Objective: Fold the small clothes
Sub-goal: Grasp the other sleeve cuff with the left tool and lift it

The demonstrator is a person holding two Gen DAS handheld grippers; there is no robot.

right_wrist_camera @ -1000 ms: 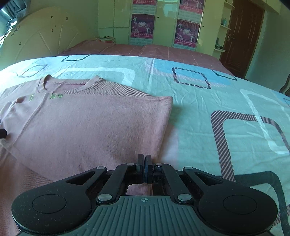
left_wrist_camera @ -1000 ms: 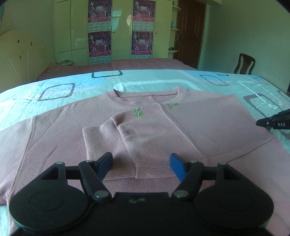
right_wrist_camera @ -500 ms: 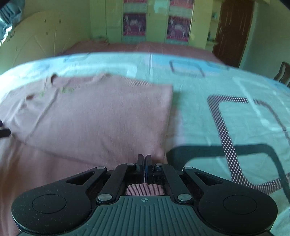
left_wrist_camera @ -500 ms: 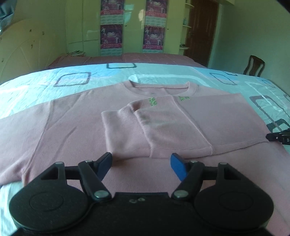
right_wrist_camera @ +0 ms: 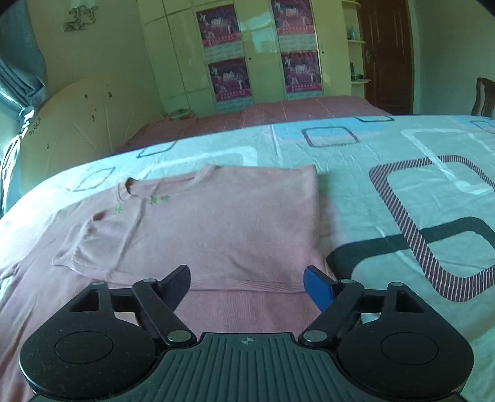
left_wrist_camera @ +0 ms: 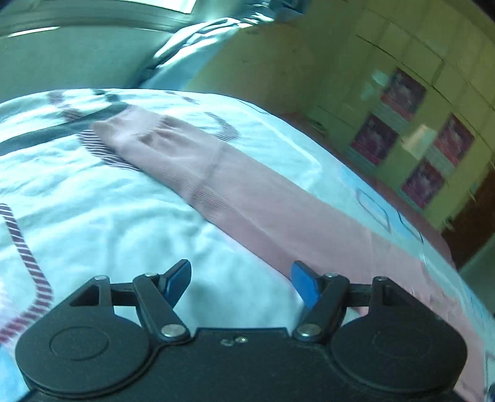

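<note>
Bare bedsheet lies free right of the sweater; left view blurred, seemingly unobstructed.

We count one pink sweater, one bed, four posters, one chair, one door.

Pink sweater flat on bedsheet, right side folded in, left sleeve out

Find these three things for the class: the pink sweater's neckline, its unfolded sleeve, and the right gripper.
neckline (right_wrist_camera: 168,182): right wrist view, on the ribbed collar edge.
unfolded sleeve (left_wrist_camera: 173,148): left wrist view, near its cuff end.
right gripper (right_wrist_camera: 247,283): right wrist view, midway between its open fingertips.
</note>
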